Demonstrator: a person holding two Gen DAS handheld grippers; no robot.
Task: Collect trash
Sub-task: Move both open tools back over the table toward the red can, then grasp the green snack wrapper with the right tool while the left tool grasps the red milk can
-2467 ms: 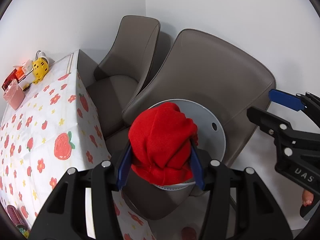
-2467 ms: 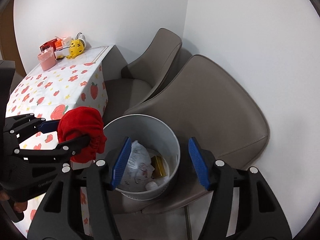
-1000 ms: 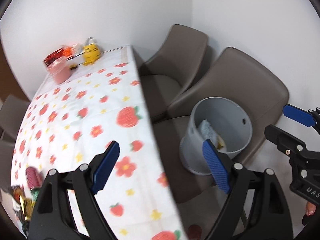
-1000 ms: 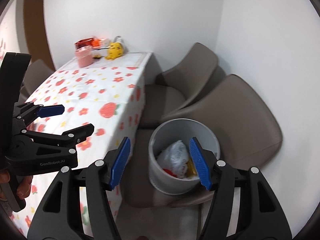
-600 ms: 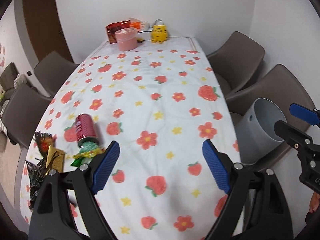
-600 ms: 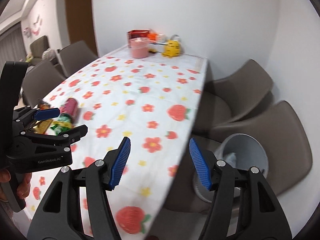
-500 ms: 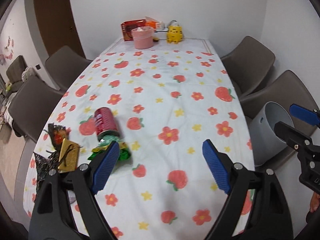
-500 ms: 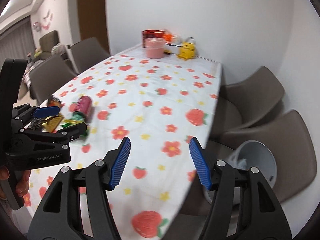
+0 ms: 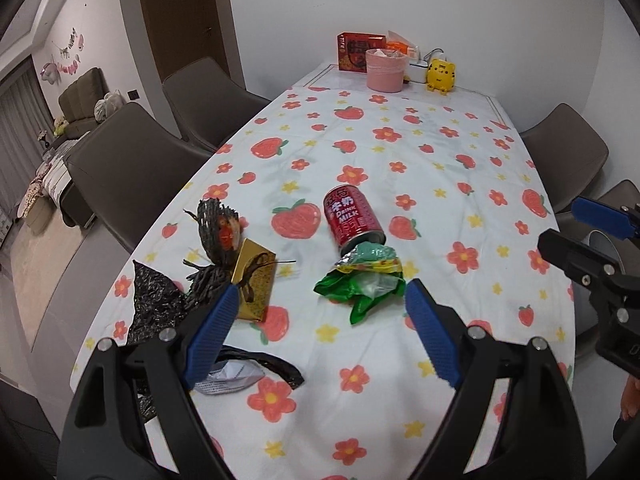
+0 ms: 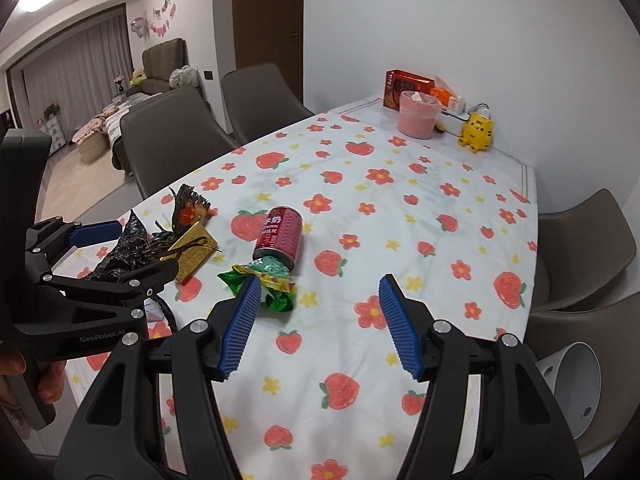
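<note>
Trash lies on the strawberry-print table (image 9: 400, 160): a red milk can (image 9: 352, 220) (image 10: 280, 236) on its side, a crumpled green wrapper (image 9: 364, 280) (image 10: 268, 280) just in front of it, a gold packet (image 9: 256, 280) (image 10: 192, 252), black shredded wrappers (image 9: 156, 300) (image 10: 124, 252) and a black-and-white wrapper (image 9: 236, 372) at the near left. My left gripper (image 9: 316, 332) is open and empty, hovering just short of the green wrapper. My right gripper (image 10: 320, 324) is open and empty to the right of it. The grey bin (image 10: 572, 384) stands on a chair at the right.
A pink cup (image 9: 386, 70), a red box (image 9: 354, 52) and a yellow tiger toy (image 9: 440, 76) stand at the table's far end. Brown chairs (image 9: 132, 176) line the left side, and two more (image 10: 584, 240) are on the right.
The red cloth that my left gripper held over the bin has been let go into it. Both grippers have swung left from the bin to the table and moved closer to the trash.
</note>
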